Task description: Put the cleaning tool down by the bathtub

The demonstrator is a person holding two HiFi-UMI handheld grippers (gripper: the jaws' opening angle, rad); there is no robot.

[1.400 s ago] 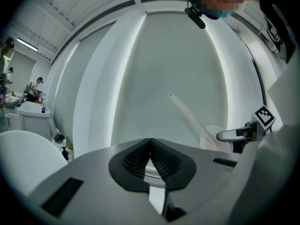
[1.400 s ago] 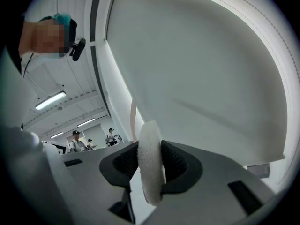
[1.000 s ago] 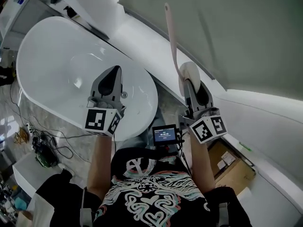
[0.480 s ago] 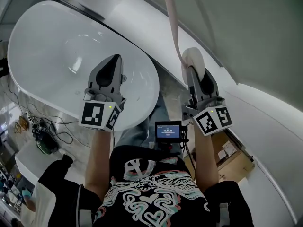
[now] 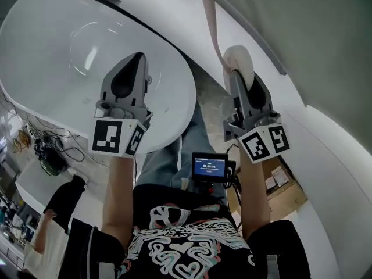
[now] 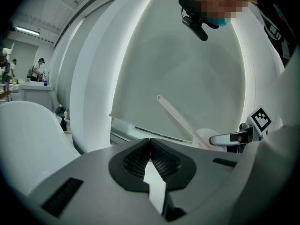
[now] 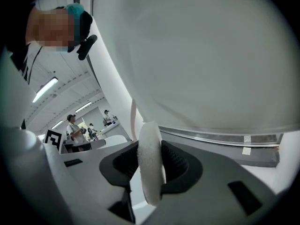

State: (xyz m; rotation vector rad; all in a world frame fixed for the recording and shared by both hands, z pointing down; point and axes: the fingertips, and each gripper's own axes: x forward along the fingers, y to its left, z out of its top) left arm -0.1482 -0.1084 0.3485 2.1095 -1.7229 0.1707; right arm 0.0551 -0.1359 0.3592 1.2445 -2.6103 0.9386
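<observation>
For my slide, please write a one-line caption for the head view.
Right gripper holds the cleaning tool by its white pad beside the bathtub; left gripper, shut and empty, hovers over it.

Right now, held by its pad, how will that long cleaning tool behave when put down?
Probably light: the right gripper carries the cleaning tool by its pad alone. The pad looks soft, so it may squash or twist. The long thin handle looks slightly bowed, likely to flex, and to topple if stood upright.
</observation>
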